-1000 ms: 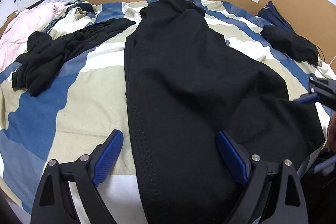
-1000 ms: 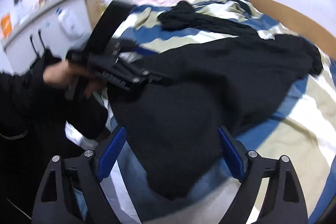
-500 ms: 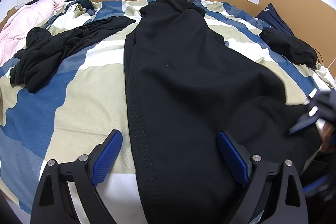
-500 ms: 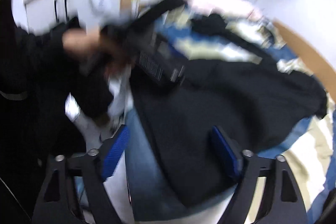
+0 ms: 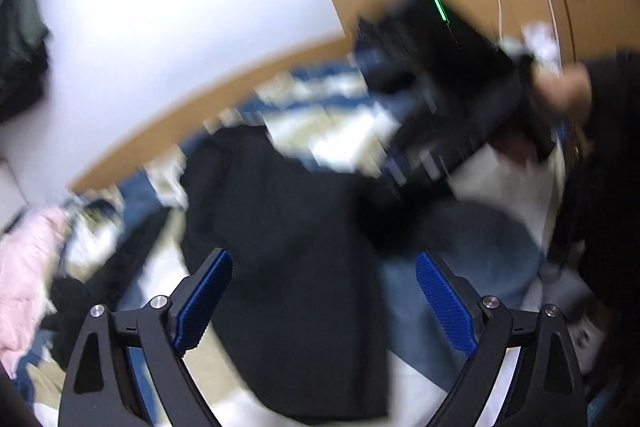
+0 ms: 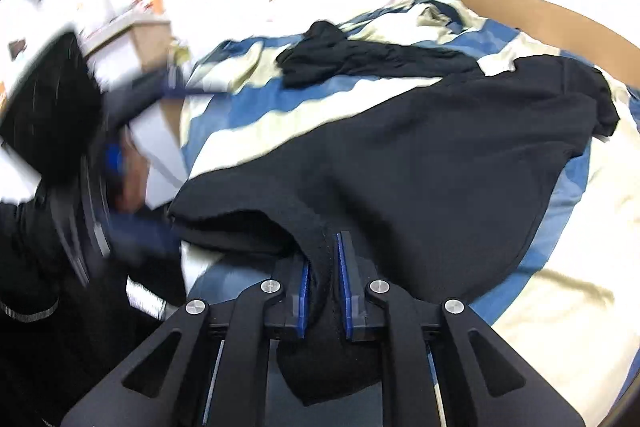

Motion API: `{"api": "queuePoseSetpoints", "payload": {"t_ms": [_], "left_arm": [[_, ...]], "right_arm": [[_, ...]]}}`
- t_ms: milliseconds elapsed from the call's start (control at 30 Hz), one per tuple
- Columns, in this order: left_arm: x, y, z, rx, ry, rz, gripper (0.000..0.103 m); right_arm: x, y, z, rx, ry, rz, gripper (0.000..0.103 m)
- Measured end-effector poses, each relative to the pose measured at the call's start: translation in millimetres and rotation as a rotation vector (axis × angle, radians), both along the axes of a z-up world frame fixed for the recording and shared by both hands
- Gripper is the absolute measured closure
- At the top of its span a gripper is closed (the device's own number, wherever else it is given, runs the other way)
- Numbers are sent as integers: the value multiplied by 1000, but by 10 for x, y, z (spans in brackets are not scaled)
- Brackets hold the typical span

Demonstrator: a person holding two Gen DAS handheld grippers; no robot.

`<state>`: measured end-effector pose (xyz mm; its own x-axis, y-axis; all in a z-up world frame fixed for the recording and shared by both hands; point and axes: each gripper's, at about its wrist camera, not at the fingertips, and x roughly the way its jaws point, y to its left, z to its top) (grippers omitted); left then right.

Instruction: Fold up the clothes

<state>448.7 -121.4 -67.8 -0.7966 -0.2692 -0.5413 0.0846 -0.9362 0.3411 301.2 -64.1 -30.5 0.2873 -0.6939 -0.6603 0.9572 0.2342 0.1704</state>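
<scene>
Right wrist view: two black garments (image 6: 420, 163), right gripper (image 6: 323, 291) jaws clamping one; left gripper (image 5: 324, 291) jaws spread.

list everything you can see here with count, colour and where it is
garment: 1, black, spread across the bed, near edge pinched in the right tongs
crumpled clothes: 1 heap, black, on the bed beyond the garment
bedding: 1, blue, cream and white stripes, under all the clothes
pink fabric: 1 pile, pink, at the bed's far side
headboard: 1, tan, along the wall
right tongs: 1, black with blue pads, shut on the garment
left tongs: 1, black with blue pads, open above the garment
</scene>
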Motion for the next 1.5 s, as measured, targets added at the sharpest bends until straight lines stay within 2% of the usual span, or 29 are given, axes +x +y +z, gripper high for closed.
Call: {"api": "queuePoseSetpoints", "payload": {"t_ms": [33, 67, 100, 133, 167, 200, 233, 267, 300, 367, 400, 467, 567, 633, 767, 833, 900, 967, 1000, 1033, 1067, 1167, 1233, 1333, 1367, 1400, 1433, 1467, 1500], "left_arm": [[-73, 7, -103, -8, -51, 3, 9], [-129, 37, -197, -56, -89, 14, 12], [-168, 54, -258, -115, -104, 33, 25], [-198, -3, -234, -102, -97, 55, 40], [-218, -186, -121, -28, -65, 95, 91], [-237, -370, -9, 46, -33, 134, 96], [-254, -552, 102, 119, 0, 172, 96], [-252, -733, 196, 193, 39, 190, 96], [-256, -966, 288, 290, 79, 198, 96], [-337, -1286, 356, 368, 106, 234, 96], [-376, -1379, 352, 379, 120, 240, 96], [-433, -1475, 312, 450, 150, 229, 96], [-548, -1553, 314, 499, 141, 210, 96], [-581, -1539, 362, 484, 144, 200, 96], [-585, -1649, 351, 547, 156, 265, 96], [-591, -1771, 277, 599, 156, 289, 95], [-602, -1868, 216, 648, 156, 305, 96], [-621, -1878, 217, 664, 142, 304, 96], [-631, -1865, 232, 659, 132, 305, 96], [-644, -1843, 266, 645, 125, 303, 96], [-644, -1841, 329, 636, 135, 303, 96], [-645, -1889, 533, 629, 179, 298, 95], [-752, -2051, 789, 608, 229, 283, 95], [-1187, -2448, 966, 518, 203, 353, 74], [-1287, -2585, 926, 509, 180, 414, 56], [-1322, -2699, 855, 531, 163, 484, 47], [-1239, -2744, 777, 600, 185, 508, 48], [-1150, -2782, 701, 668, 209, 526, 45], [-1024, -2764, 630, 731, 247, 500, 39]], "right_arm": [[-44, -31, 23, -3, -25, -17, 90], [-88, -62, 46, -5, -51, -33, 90], [-131, -93, 69, -8, -76, -50, 90], [-168, -129, 94, -10, -96, -63, 90], [-185, -175, 122, -10, -96, -67, 90], [-206, -189, 135, -13, -95, -66, 87], [-231, -197, 148, -16, -90, -66, 84], [-288, -223, 148, -25, -80, -75, 70], [-357, -211, 146, -39, -71, -92, 49], [-457, -129, 163, -76, -70, -102, 36], [-494, -89, 171, -94, -64, -107, 30], [-436, -37, 172, -120, 13, -106, 22], [-268, -87, 67, -100, 139, -89, 18], [-202, -168, -20, -73, 193, -76, 18], [-142, -191, -10, -86, 148, 32, 16], [-57, -182, 25, -78, 141, 101, 4], [39, -231, -35, -83, 205, 97, 0], [109, -330, -135, -83, 292, 53, 1], [89, -416, -192, -52, 301, 24, 23], [70, -501, -248, -21, 309, -6, 50], [37, -578, -282, 3, 307, -35, 88], [-159, -605, -26, -56, 210, -93, 88], [-350, -672, 226, -98, 150, -120, 88], [-892, -1007, 415, -103, 68, -212, 87], [-1196, -1151, 389, -99, 21, -300, 71], [-1478, -1255, 299, -77, -29, -390, 36], [-1713, -1314, 172, -36, -85, -470, 23], [-1914, -1322, 21, 3, -160, -545, 21], [-2067, -1253, -130, 14, -266, -590, 21]]}}
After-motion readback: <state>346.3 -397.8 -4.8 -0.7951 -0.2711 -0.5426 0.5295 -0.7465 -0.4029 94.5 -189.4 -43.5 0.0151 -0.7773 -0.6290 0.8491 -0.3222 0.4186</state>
